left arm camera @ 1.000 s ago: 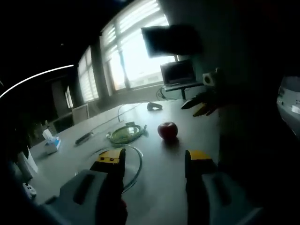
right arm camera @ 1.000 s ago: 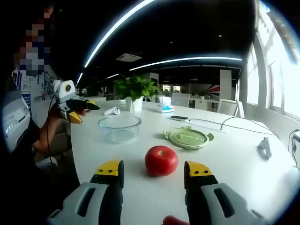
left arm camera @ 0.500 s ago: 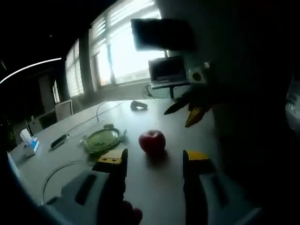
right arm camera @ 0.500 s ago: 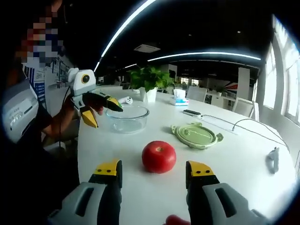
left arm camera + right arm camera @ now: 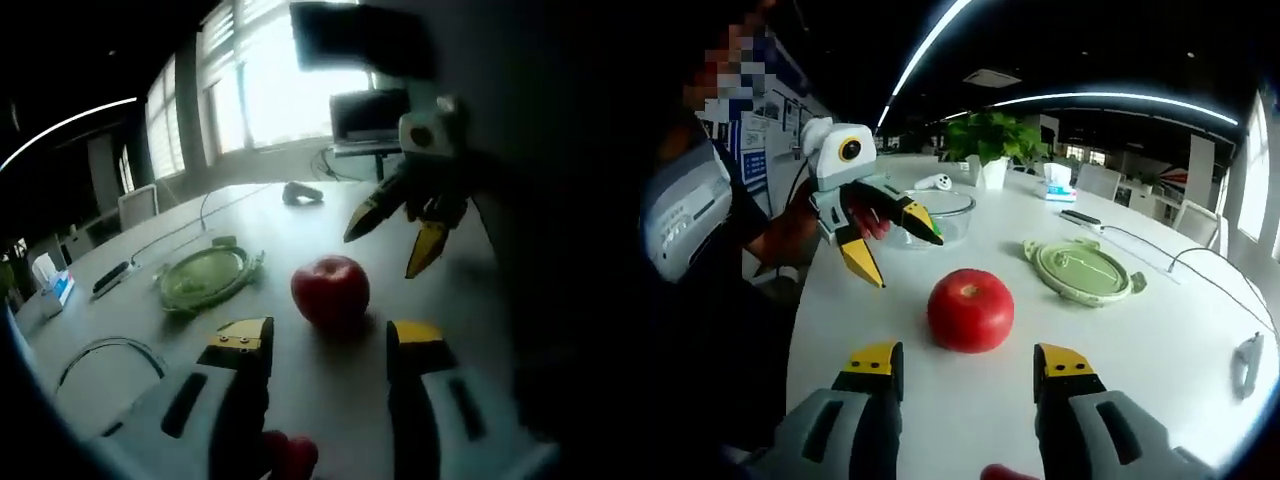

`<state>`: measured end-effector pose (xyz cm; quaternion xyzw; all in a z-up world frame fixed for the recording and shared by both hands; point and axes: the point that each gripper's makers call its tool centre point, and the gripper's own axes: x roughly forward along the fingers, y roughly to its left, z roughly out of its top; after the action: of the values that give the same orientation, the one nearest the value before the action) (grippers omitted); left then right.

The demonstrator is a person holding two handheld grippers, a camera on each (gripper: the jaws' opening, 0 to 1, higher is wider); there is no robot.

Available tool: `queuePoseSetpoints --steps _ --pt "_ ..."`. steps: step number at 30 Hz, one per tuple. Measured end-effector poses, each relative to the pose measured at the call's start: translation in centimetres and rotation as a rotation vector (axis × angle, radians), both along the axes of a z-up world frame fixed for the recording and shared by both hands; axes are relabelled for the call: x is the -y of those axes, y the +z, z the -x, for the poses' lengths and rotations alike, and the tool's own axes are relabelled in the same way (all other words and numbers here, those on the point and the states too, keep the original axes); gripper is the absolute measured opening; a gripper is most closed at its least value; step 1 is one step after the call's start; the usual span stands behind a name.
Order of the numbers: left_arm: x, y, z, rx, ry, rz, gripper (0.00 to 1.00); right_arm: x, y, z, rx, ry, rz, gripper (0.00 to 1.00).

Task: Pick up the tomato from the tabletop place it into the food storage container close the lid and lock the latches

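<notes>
Approaching tomato (image 5: 971, 309) on tabletop (image 5: 1160, 350): my left gripper (image 5: 895, 238) and right gripper (image 5: 970, 366) both spread, empty. Container (image 5: 936, 213) empty, lid (image 5: 1080, 270) off, latches undone.

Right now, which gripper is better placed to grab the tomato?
Either could, but the right gripper looks slightly better placed: the tomato sits centred just ahead of its open jaws. The left gripper is also open and close, with the tomato slightly off-centre.
</notes>
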<state>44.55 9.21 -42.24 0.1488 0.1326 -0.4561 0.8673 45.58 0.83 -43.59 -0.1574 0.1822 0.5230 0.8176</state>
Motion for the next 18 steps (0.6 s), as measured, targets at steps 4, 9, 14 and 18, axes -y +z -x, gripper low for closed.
queuePoseSetpoints --steps 4,9,14,18 --pt "0.7 -1.1 -0.4 -0.02 -0.004 -0.01 0.39 -0.5 -0.5 -0.3 -0.016 0.057 -0.011 0.44" --pt "1.4 -2.5 -1.2 -0.041 -0.001 -0.033 0.4 -1.1 -1.5 -1.1 -0.06 0.125 -0.015 0.4" --pt "1.8 -3.3 -1.7 -0.053 -0.025 -0.046 0.4 -1.7 -2.2 -1.4 -0.08 0.202 -0.012 0.41" --pt "2.1 -3.5 -2.0 -0.081 -0.033 -0.027 0.39 -2.2 -2.8 -2.0 -0.093 0.244 0.004 0.41"
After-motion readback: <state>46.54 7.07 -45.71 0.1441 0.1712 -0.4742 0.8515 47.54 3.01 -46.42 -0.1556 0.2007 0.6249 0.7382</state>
